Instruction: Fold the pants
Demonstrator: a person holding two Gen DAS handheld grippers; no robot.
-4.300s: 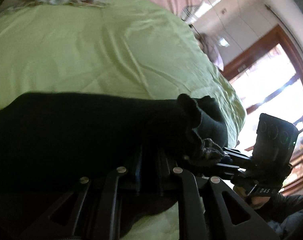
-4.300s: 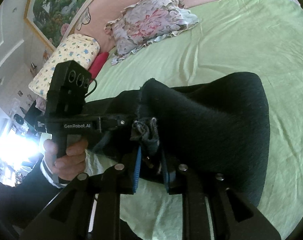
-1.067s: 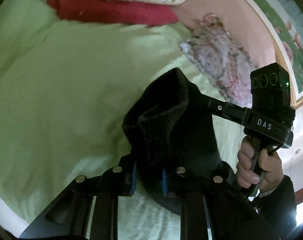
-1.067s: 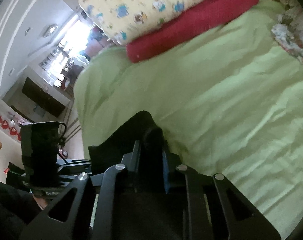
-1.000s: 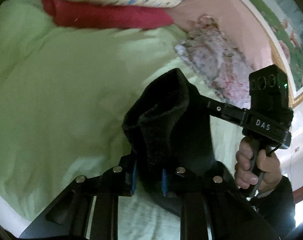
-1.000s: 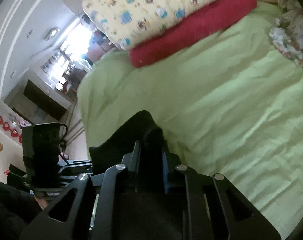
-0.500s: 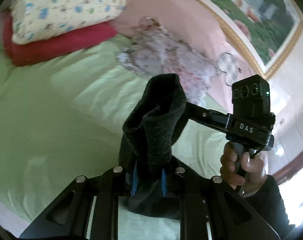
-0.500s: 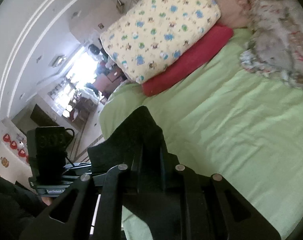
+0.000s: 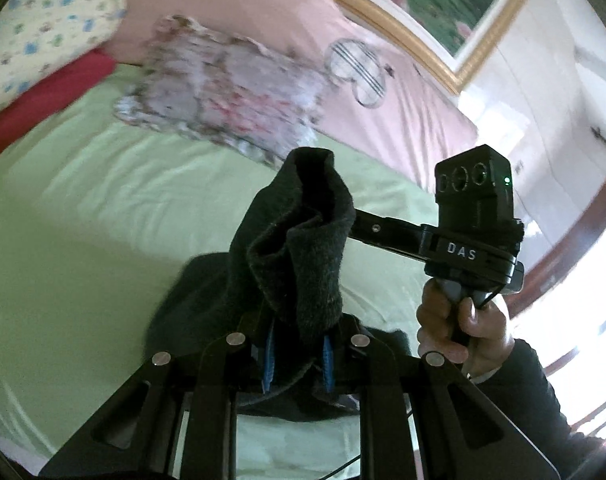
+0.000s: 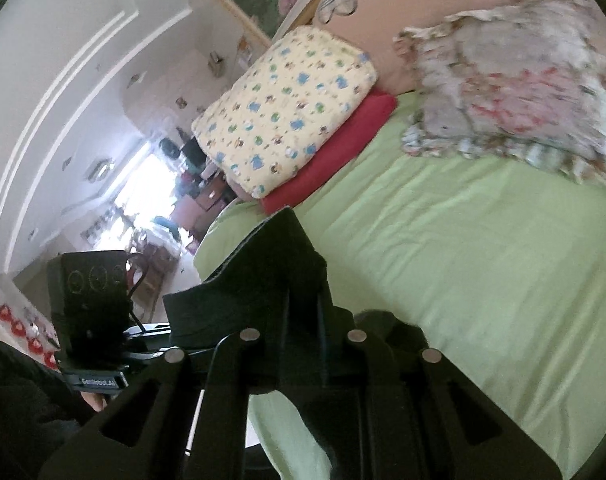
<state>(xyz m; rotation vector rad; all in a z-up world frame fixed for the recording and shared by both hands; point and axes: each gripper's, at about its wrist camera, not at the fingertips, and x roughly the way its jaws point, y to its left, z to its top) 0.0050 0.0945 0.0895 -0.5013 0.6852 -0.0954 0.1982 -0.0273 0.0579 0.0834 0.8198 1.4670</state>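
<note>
Black fuzzy pants (image 9: 303,248) bunched between left tongs (image 9: 297,354).

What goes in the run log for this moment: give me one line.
step: fold pants | left gripper: shut on black pants | right gripper: shut on black pants | pants: lifted above green bedsheet

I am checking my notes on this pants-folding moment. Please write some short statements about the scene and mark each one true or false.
1. Both tongs grip the dark pants. True.
2. The bed sheet is blue. False: it is light green.
3. The yellow patterned pillow lies on a red one. True.
4. The left tongs are open and empty. False: they are shut on the pants.
5. The right tongs hold a floral pillow. False: they hold the pants.
</note>
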